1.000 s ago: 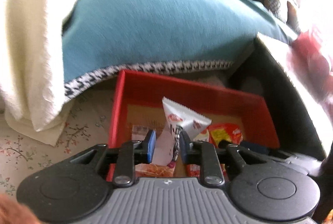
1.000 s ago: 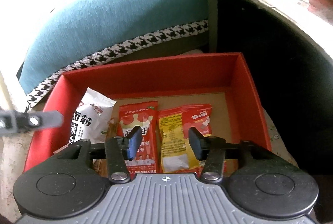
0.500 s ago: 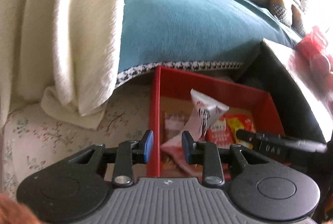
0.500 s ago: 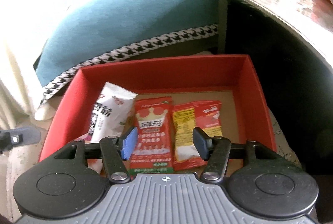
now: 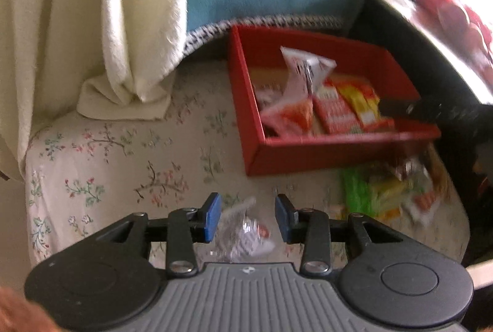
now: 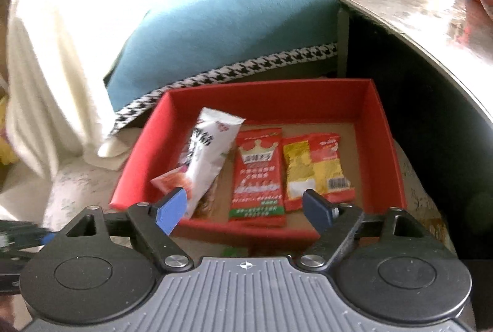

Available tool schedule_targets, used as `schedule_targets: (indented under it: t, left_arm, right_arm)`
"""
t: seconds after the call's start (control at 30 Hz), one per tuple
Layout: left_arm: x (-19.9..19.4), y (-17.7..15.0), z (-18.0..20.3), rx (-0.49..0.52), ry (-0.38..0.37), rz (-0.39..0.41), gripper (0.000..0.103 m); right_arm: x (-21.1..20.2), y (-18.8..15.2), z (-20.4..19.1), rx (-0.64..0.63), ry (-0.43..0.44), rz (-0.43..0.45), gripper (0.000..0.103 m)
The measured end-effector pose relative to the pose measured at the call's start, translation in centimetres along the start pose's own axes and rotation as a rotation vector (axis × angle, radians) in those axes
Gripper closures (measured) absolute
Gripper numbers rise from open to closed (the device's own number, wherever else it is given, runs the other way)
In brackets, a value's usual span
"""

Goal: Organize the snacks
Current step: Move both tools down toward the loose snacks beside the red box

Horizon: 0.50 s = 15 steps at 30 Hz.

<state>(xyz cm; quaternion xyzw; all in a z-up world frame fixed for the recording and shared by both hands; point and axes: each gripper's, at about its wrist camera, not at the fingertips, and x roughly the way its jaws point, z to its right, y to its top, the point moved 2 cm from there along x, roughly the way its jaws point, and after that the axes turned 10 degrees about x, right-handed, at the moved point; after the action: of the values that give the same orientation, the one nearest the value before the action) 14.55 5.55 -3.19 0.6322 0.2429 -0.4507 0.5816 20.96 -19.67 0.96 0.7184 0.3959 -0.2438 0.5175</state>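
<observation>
Right wrist: crumpled white snack packet [image 6: 206, 153]

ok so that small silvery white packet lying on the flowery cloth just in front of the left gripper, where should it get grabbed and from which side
Take the silvery white packet across its crumpled middle, coming down from above. It lies flat and loose on the floral cloth, apart from the red box, already between the left gripper's opening jaws, untouched by the pads. The view is blurred, so its sealed edges are hard to pick out.

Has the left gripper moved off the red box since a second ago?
Yes. The left gripper was over the red box and has pulled back toward the camera and left; the box now lies ahead to its right, and a white packet sits between its opening jaws.
</observation>
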Motion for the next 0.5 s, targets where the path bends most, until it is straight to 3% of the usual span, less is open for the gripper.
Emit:
schedule_targets:
  t: [0.23, 0.4, 0.5]
  left_arm:
    - [1.4, -1.3, 0.5, 0.129, -0.026, -0.063, 0.070]
    - [2.8, -1.4, 0.3, 0.226, 0.009, -0.084, 0.065]
    - [3.7, -1.4, 0.4, 0.250, -0.022, -0.113, 0.064]
  right_arm:
    - [-3.1, -2.9, 0.8, 0.058, 0.090, -0.016, 0.006]
    - [-3.7, -4.6, 1.6, 0.073, 0.073, -0.040, 0.003]
    - [-3.4, -5.4, 2.2, 0.107, 0.056, -0.074, 0.003]
